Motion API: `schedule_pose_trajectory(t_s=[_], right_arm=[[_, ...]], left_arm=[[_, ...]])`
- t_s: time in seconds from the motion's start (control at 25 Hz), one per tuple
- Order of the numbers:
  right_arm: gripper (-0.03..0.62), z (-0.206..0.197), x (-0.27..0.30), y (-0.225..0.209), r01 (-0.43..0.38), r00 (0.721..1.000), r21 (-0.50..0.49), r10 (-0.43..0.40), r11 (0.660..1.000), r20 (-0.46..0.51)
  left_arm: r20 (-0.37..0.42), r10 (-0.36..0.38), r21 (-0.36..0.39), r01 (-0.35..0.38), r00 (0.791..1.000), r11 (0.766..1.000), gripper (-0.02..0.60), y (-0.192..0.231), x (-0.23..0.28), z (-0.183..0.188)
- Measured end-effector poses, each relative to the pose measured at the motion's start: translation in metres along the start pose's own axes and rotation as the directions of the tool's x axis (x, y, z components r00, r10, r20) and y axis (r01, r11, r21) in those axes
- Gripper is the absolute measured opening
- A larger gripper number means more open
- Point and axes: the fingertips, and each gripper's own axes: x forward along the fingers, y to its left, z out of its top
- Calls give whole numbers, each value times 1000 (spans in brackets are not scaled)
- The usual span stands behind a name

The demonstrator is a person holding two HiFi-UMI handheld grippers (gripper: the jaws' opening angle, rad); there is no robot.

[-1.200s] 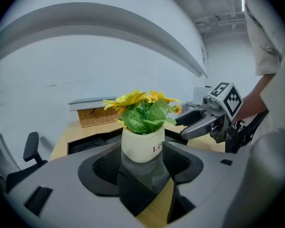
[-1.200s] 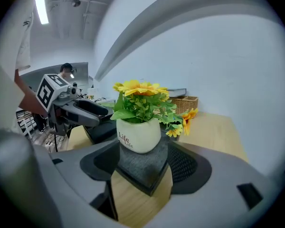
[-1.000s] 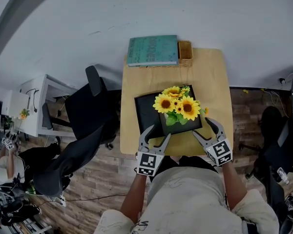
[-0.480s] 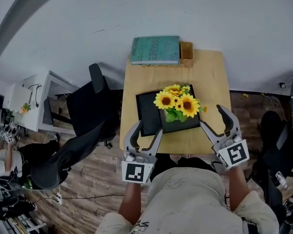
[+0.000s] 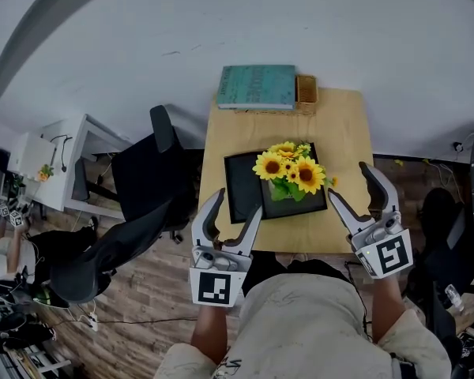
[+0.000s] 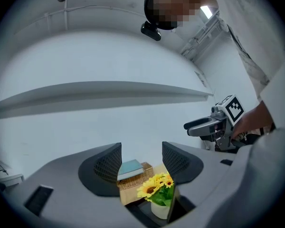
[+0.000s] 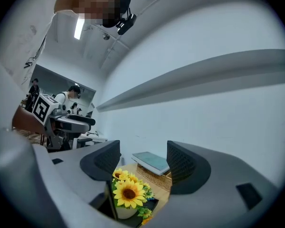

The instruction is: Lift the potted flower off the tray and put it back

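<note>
The left tongs [image 5: 238, 204] and right tongs [image 5: 348, 181] have pulled back toward the person, both gaping and empty. The white pot of yellow sunflowers [image 5: 291, 174] stands ahead, between them, on the black rectangular tray [image 5: 238, 181]. It has probably already been put back.

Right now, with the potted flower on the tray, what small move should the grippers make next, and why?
Probably ease the left gripper and the right gripper further back to rest. The potted flower stands upright on the black tray, both sets of jaws are apart and empty, and both grippers have drawn away from it over the last second, so it seems already put back.
</note>
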Motion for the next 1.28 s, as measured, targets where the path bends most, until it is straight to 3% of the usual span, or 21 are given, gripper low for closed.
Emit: schedule_pose_trajectory(t_s=[0.16, 0.28, 0.4, 0.48, 0.56, 0.64, 1.28], right_arm=[[309, -3, 2, 3, 3, 1000, 7, -3, 1000, -14], [260, -2, 1, 2, 5, 1000, 16, -5, 1000, -6], [193, -2, 2, 3, 8, 1000, 8, -8, 1000, -9], [148, -4, 3, 3, 15, 1000, 2, -15, 1000, -19], [60, -6, 4, 3, 25, 999, 15, -24, 1000, -27], [24, -9, 5, 1, 32, 999, 30, -31, 999, -36], [17, -13, 7, 2, 25, 998, 5, -24, 1000, -56]], left_arm=[[-4, -5, -33, 5, 1000, 999, 273, -1, 1, -4], [-9, -8, -32, 7, 1000, 999, 265, -3, 2, -6], [-26, 5, -32, -6, 1000, 999, 131, -4, 3, -12], [-35, 18, -48, -19, 999, 999, 88, -4, 3, -16], [-26, 18, -62, -19, 999, 998, 44, -5, 3, -15], [-19, 11, -67, -13, 1000, 998, 15, -6, 4, -14], [-39, 21, -77, -24, 999, 997, 9, -3, 5, -17]])
